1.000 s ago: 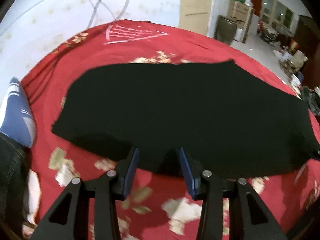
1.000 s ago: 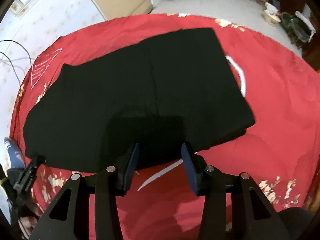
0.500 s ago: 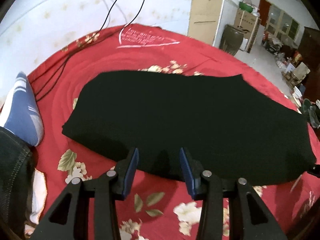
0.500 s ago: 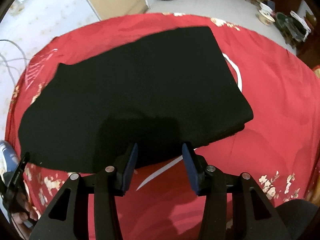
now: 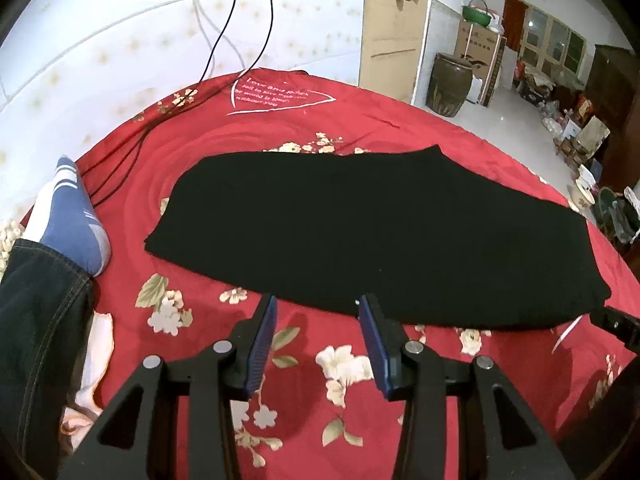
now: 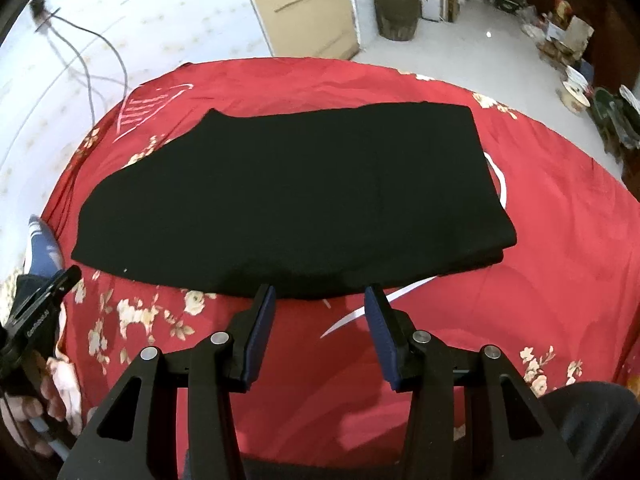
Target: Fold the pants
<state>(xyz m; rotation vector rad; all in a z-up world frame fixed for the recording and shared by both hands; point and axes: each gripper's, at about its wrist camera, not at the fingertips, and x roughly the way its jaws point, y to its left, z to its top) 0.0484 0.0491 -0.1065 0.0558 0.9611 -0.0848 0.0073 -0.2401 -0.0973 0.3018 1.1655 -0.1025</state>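
Black pants point(image 5: 372, 236) point(image 6: 288, 196) lie flat in a long folded strip across a red flowered bedspread point(image 5: 304, 360) point(image 6: 552, 220). My left gripper point(image 5: 316, 306) hovers above the spread just short of the pants' near edge, jaws open and empty. My right gripper point(image 6: 320, 294) hangs over the near edge toward the pants' thicker right end, also open with nothing between its blue pads. The left gripper's body point(image 6: 36, 312) shows at the left rim of the right wrist view, held by a hand.
A person's foot in a blue and white sock point(image 5: 74, 220) and a dark jeans leg point(image 5: 36, 332) rest on the spread at left. Black cables point(image 5: 132, 152) trail over the far left corner. Beyond the bed stand a brown jar point(image 5: 450, 84), boxes and clutter.
Both grippers have risen and drawn back from the pants' near edge, so the pants look smaller and farther. Nothing was picked up; the pants stay flat.
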